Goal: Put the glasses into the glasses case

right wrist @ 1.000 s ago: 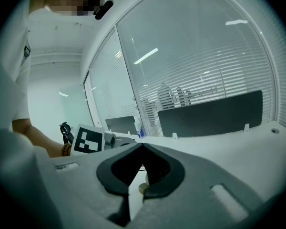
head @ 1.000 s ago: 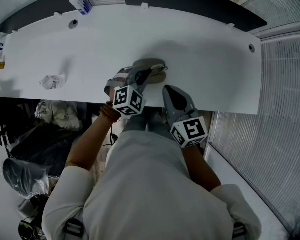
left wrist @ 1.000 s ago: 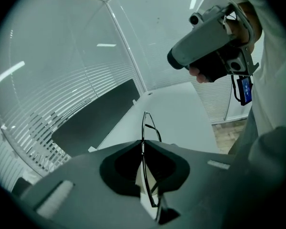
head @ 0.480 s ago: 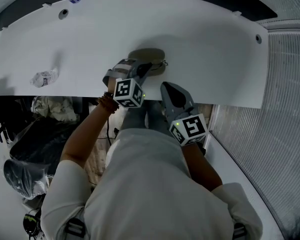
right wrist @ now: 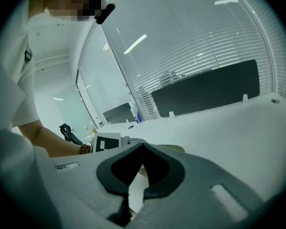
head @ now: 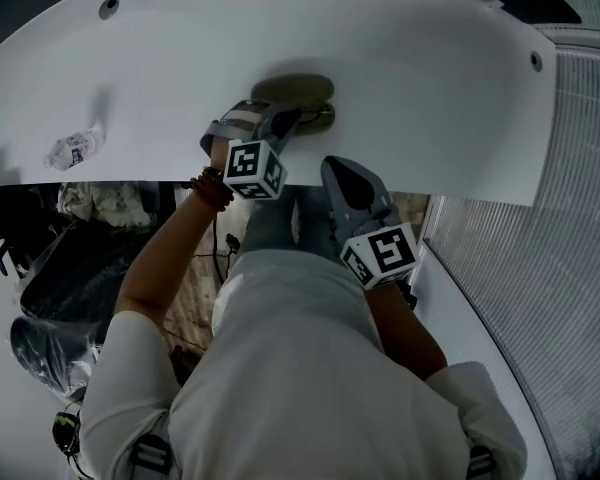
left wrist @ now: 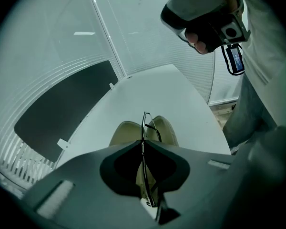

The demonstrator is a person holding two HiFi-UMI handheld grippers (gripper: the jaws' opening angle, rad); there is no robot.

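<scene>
Desk and glasses case have slid up the head view over the past second as the camera tipped, while both tongs keep their places. The left tongs (head: 288, 120) are clamped on the thin metal frame of the glasses (left wrist: 143, 128), which stand edge-on between the closed jaws, lenses reaching out past the tips. Just beyond and below them lies the tan glasses case (left wrist: 121, 132), its two halves showing on either side of the frame; whether the glasses touch it cannot be told. From the head view the case (head: 292, 90) is an oval just far of the left tongs, with the glasses (head: 322, 118) at its near right edge. A beaded bracelet (head: 210, 190) circles the wrist behind the left tongs.

The right tongs (head: 338, 173) hover at the near edge of the desk, to the right of the left pair and apart from the case, jaws pressed together with nothing between them (right wrist: 142, 146).

All this sits on a long white desk (head: 430, 108) with a round cable port near each far corner (head: 108, 6) (head: 535, 61). A crumpled plastic bottle (head: 72, 150) lies well to the left. A dark panel (right wrist: 205, 92) runs along the desk's far side below slatted blinds (right wrist: 190, 56); a ribbed translucent wall (head: 560, 218) closes the right side, and dark bags (head: 80, 268) crowd the floor at left.
</scene>
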